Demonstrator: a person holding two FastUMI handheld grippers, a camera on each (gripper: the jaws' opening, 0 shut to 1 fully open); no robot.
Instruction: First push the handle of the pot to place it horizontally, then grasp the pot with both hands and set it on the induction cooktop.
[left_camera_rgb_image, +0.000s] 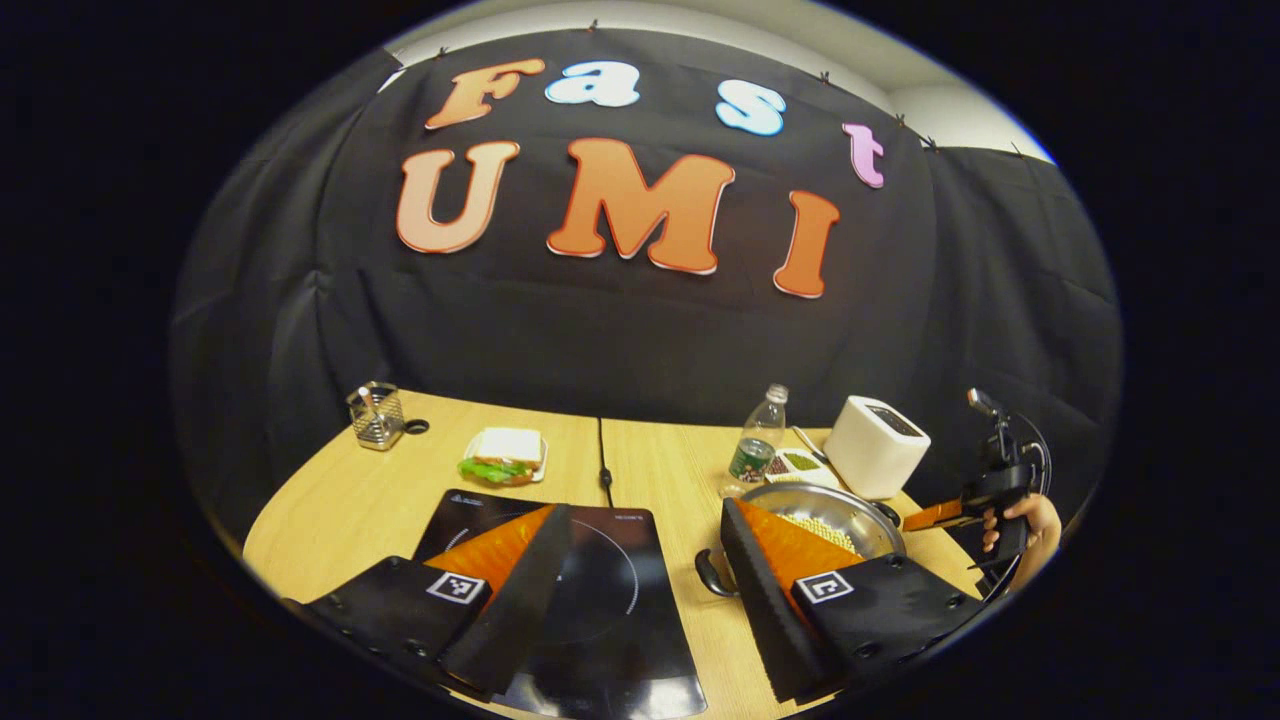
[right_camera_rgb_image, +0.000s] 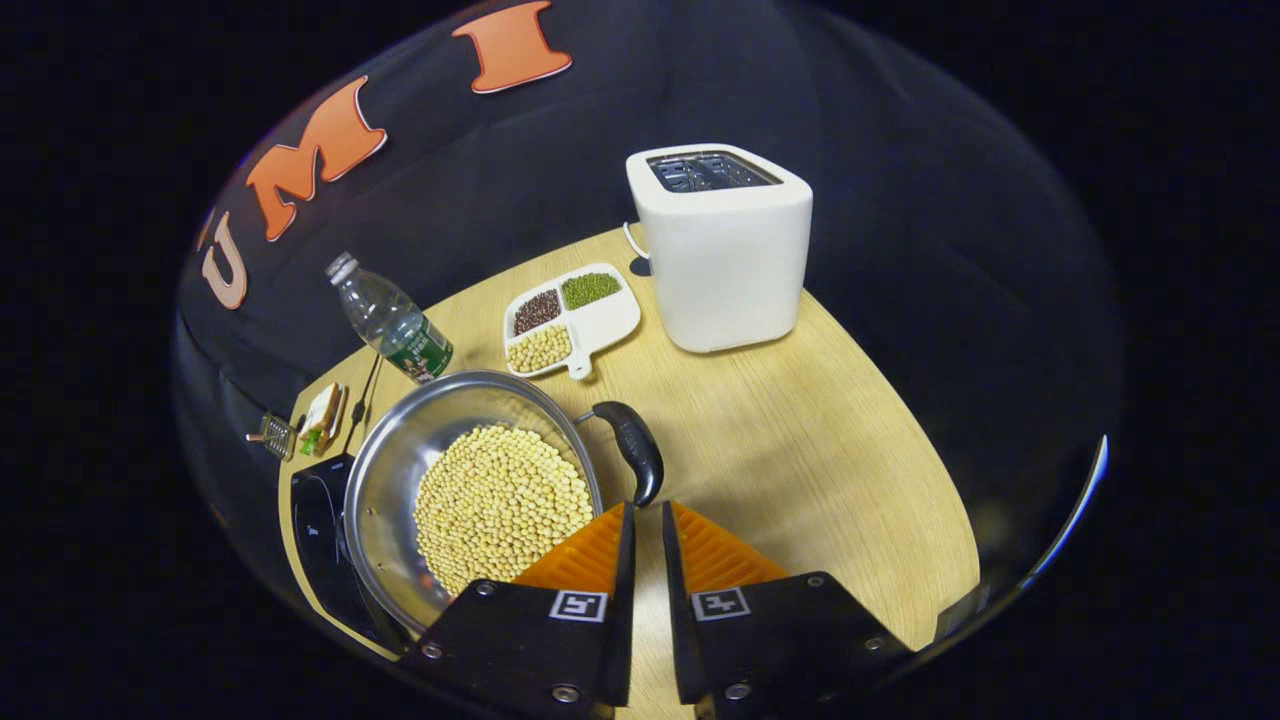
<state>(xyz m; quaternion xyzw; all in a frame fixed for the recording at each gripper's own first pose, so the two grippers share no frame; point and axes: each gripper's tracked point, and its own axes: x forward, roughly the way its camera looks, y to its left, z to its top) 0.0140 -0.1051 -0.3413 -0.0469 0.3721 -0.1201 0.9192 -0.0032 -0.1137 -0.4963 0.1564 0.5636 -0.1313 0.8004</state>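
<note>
Pot (right_camera_rgb_image: 480, 480) handle (right_camera_rgb_image: 635, 455) sits at frame centre just past the nearly pressed-together right gripper (right_camera_rgb_image: 640, 515): nudge it sideways gently, left gripper (left_camera_rgb_image: 640, 560) spread wide.

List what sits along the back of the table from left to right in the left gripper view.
Wire basket → sandwich plate → water bottle → bean tray → toaster.
</note>
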